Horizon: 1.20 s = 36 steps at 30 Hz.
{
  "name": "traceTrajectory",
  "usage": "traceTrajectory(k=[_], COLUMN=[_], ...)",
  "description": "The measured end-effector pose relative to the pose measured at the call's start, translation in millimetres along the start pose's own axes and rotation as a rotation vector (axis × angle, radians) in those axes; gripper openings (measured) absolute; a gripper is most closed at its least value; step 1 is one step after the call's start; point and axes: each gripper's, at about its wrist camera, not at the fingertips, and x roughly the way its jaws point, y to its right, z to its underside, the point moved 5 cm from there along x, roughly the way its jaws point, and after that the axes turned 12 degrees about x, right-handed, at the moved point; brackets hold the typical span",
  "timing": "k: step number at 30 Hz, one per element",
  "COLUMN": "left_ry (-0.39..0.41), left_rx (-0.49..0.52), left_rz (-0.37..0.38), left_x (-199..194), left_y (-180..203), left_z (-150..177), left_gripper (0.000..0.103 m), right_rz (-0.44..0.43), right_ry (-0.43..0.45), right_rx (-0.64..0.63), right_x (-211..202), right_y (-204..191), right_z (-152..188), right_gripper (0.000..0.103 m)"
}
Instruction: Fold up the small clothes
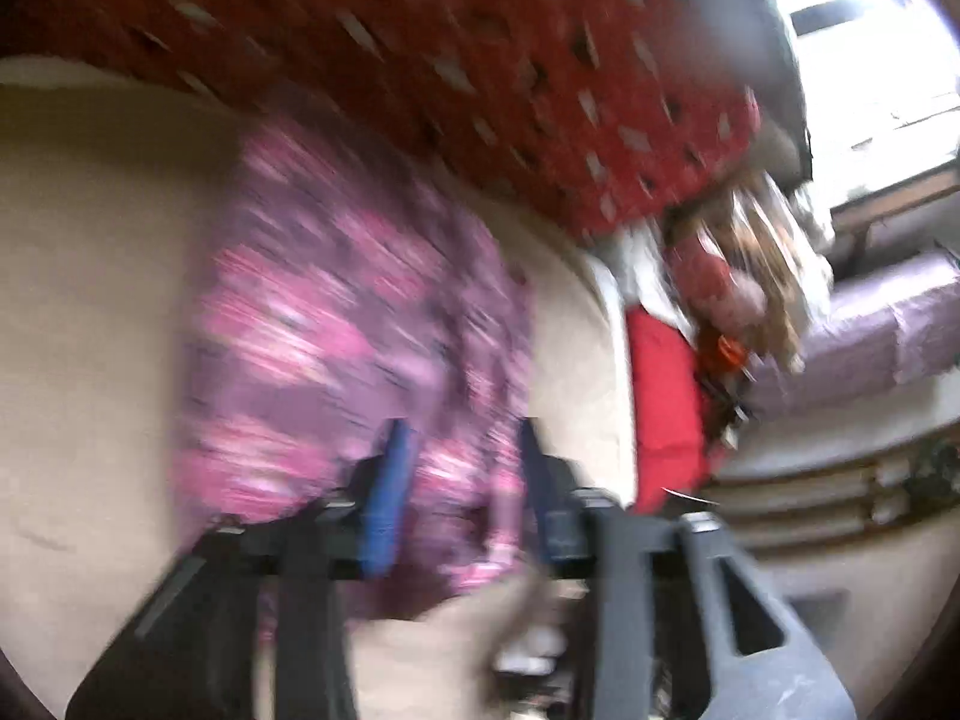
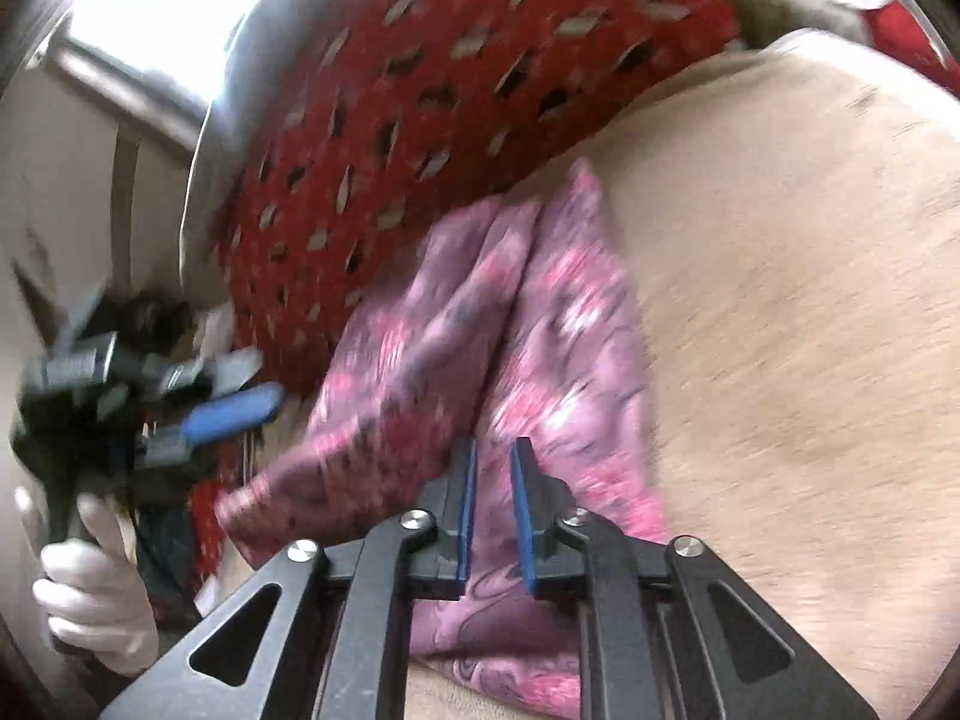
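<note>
Just beyond the left gripper (image 1: pixel 462 438) in its own view, the pink patterned garment (image 1: pixel 348 312) spreads on a beige bed (image 1: pixel 90 270); its long axis runs away from the fingers toward a red blanket with pale diamonds (image 1: pixel 480 48), and its near end passes beneath and between the two blue pads. The fingers stand moderately apart with cloth showing in the gap, but no pad presses on it as far as the blur lets me tell. In the right wrist view, the right gripper (image 2: pixel 495 504) hovers over the garment's (image 2: pixel 558 324) near end, its fingers a narrow gap apart and not pinching fabric; the cloth extends ahead and slightly left of them, with a fold ridge running lengthwise. The left gripper (image 2: pixel 240 414) sits well off to the left of these fingers, held in a white-gloved hand (image 2: pixel 96 588), clear of the garment's edge. I judge the right fingers nearer for the next grasp.
</note>
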Motion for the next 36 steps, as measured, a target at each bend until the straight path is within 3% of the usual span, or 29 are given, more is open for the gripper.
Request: traceTrajectory(k=[1,3,6,7,11,12,13,14,15,18,20,21,22,24,25,28,29,34,36], left_ry=[0.024,0.009,-0.042,-0.055,-0.099,-0.099,-0.093,-0.087,-0.078,-0.052,-0.066,-0.086,-0.101,-0.112,-0.113,-0.103,-0.104,-0.116,-0.122], left_rx=[-0.003,-0.015,-0.085,-0.099,-0.116,-0.113,-0.11,-0.105,-0.098,-0.064,-0.052,-0.046,-0.043,-0.007,0.012,0.007,-0.003,-0.069,-0.091], left_rz=[-0.075,-0.132,-0.113,-0.105,-0.093,-0.089,-0.085,-0.074,-0.064,-0.064,-0.081,-0.08,-0.083,-0.087,-0.09,-0.09,-0.09,-0.054,-0.03], left_x=[-8.6,-9.1,7.8,14.1,36.8,38.1,36.2,32.5,28.6,18.5,21.1,25.4,28.0,25.7,22.9,17.4,19.1,30.3,34.4], left_y=[-13.6,-34.1,-59.0,-64.1,-70.5,-68.5,-66.4,-64.8,-64.1,-67.3,-70.8,-71.9,-72.7,-69.0,-67.3,-68.3,-67.8,-67.0,-64.7], left_z=[0.4,6.8,27.1,34.0,57.6,59.6,60.2,59.8,60.1,59.5,61.7,65.2,67.8,71.0,71.1,66.3,63.1,43.6,37.6], left_gripper=[0.062,0.062,0.062,0.062,0.062,0.062,0.062,0.062,0.062,0.062,0.062,0.062,0.062,0.062,0.062,0.062,0.062,0.062,0.062], right_rz=[-0.017,-0.042,-0.017,0.013,0.177,0.213,0.222,0.205,0.126,0.046,0.121,0.189,0.188,0.13,0.131,0.126,0.116,0.165,0.251], right_ry=[0.021,0.021,-0.029,-0.057,-0.201,-0.206,-0.199,-0.193,-0.159,-0.085,-0.078,-0.115,-0.138,-0.116,-0.097,0.064,0.081,-0.007,-0.074], right_rx=[0.02,0.013,-0.063,-0.093,-0.227,-0.278,-0.356,-0.388,-0.404,-0.339,-0.287,-0.213,-0.156,-0.08,-0.06,-0.023,-0.016,-0.115,-0.176], right_x=[-5.4,-5.5,11.2,20.5,67.3,70.5,71.1,67.6,53.7,26.0,27.9,36.1,37.4,23.6,16.5,-15.1,-17.7,23.7,53.5], right_y=[-2.8,-15.8,-39.8,-46.8,-67.2,-69.9,-77.8,-82.7,-90.4,-78.5,-50.7,-23.2,-8.5,-4.0,-4.3,-13.1,-17.5,-42.6,-41.8], right_z=[-7.4,-16.6,-15.6,-11.5,16.4,21.1,24.7,25.2,20.8,5.8,0.2,0.0,1.9,-0.8,-3.9,-25.1,-29.6,-31.4,-23.7], right_gripper=[0.04,0.045,0.053,0.057,0.057,0.051,0.015,0.011,0.011,0.01,0.011,0.011,0.017,0.021,0.028,0.029,0.033,0.045,0.048])
